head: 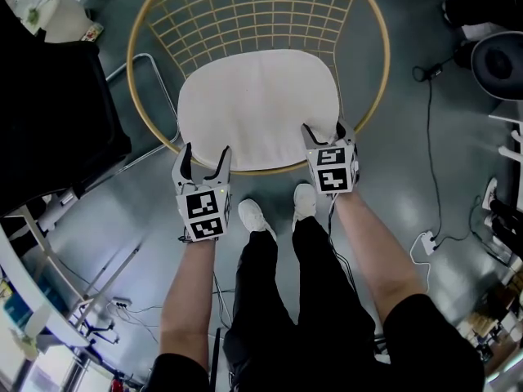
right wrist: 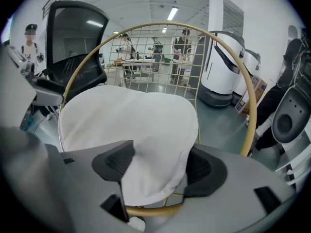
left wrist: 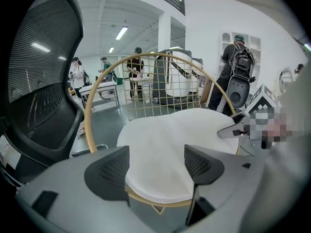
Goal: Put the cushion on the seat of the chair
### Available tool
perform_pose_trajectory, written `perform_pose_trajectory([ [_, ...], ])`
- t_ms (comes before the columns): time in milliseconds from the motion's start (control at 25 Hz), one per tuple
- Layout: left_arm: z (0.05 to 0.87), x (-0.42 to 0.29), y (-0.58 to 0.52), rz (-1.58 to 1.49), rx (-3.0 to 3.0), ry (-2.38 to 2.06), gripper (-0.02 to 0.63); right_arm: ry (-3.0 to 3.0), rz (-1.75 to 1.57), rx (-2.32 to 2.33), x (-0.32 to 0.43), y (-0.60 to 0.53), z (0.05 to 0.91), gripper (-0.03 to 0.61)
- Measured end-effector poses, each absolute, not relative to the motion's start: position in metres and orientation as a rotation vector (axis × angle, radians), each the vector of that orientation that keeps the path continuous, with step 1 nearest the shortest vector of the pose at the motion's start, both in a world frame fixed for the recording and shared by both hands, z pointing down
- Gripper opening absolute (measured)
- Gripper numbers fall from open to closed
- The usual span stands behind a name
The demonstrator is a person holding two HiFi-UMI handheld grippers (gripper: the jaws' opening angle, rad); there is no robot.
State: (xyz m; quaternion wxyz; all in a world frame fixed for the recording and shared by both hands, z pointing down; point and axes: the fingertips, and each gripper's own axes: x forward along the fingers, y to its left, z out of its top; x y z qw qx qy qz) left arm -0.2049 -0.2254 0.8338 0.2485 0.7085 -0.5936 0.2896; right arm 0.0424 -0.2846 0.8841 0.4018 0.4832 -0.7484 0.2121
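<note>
A white cushion point(head: 257, 109) point(left wrist: 170, 144) point(right wrist: 131, 125) lies flat on the seat of a round chair with a gold wire rim point(head: 132, 64) point(left wrist: 92, 106) point(right wrist: 250, 106) and a gold grid back. My left gripper point(head: 206, 152) point(left wrist: 155, 166) hangs open just off the cushion's near-left edge, nothing between its jaws. My right gripper point(head: 324, 131) point(right wrist: 158, 166) is at the near-right corner. A loose fold of the cushion's edge lies between its parted jaws, and the pads do not squeeze it.
A black mesh office chair point(head: 49, 113) point(left wrist: 39, 96) stands at the left of the wire chair. The person's white shoes point(head: 253, 215) are just in front of the rim. A cable and plug strip point(head: 425, 242) lie on the floor at right. People point(left wrist: 238, 67) and white machines point(right wrist: 223, 67) stand behind.
</note>
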Motion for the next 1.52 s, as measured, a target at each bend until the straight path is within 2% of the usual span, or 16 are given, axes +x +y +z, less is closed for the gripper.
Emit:
perform_pose_trajectory([
  [80, 0.832, -0.204, -0.224, 0.782, 1.934, -1.607, 0.362, -1.879, 0.529, 1.243, 0.046, -0.285, 0.884, 0.48],
  [240, 0.827, -0.2, -0.224, 0.753, 1.949, -1.588, 0.36, -1.869, 0.509, 1.259, 0.05, -0.285, 0.885, 0.51],
  [360, 0.823, -0.196, -0.223, 0.736, 1.965, -1.577, 0.36, -1.872, 0.486, 1.294, 0.052, -0.289, 0.877, 0.558],
  [480, 0.817, -0.194, -0.223, 0.722, 1.98, -1.575, 0.36, -1.912, 0.475, 1.295, 0.044, -0.291, 0.866, 0.557],
  [520, 0.814, -0.192, -0.223, 0.716, 1.984, -1.573, 0.359, -1.936, 0.469, 1.293, 0.041, -0.29, 0.86, 0.549],
  [640, 0.801, -0.188, -0.22, 0.697, 2.0, -1.572, 0.342, -2.036, 0.477, 1.264, 0.03, -0.285, 0.838, 0.447],
  [760, 0.779, -0.184, -0.216, 0.679, 2.016, -1.586, 0.244, -2.115, 0.471, 1.229, 0.02, -0.278, 0.809, 0.306],
  [800, 0.77, -0.183, -0.215, 0.675, 2.021, -1.593, 0.209, -2.128, 0.454, 1.225, 0.02, -0.276, 0.798, 0.216],
  [840, 0.761, -0.182, -0.214, 0.669, 2.027, -1.603, 0.169, -2.136, 0.44, 1.226, 0.02, -0.275, 0.787, 0.079],
  [880, 0.751, -0.181, -0.213, 0.659, 2.035, -1.611, 0.127, -2.142, 0.433, 1.228, 0.019, -0.274, 0.776, 0.012],
  [1000, 0.719, -0.176, -0.21, 0.583, 2.055, -1.598, 0.018, -2.176, 0.454, 1.227, 0.015, -0.269, 0.741, 0.012],
  [1240, 0.648, -0.168, -0.19, 0.523, 2.097, -1.575, 0.017, -2.285, 0.7, 1.234, -0.003, -0.244, 0.668, 0.012],
  [1520, 0.555, -0.175, -0.172, 0.441, 2.144, -1.597, 0.017, -2.383, 0.509, 1.197, -0.031, -0.225, 0.557, 0.012],
])
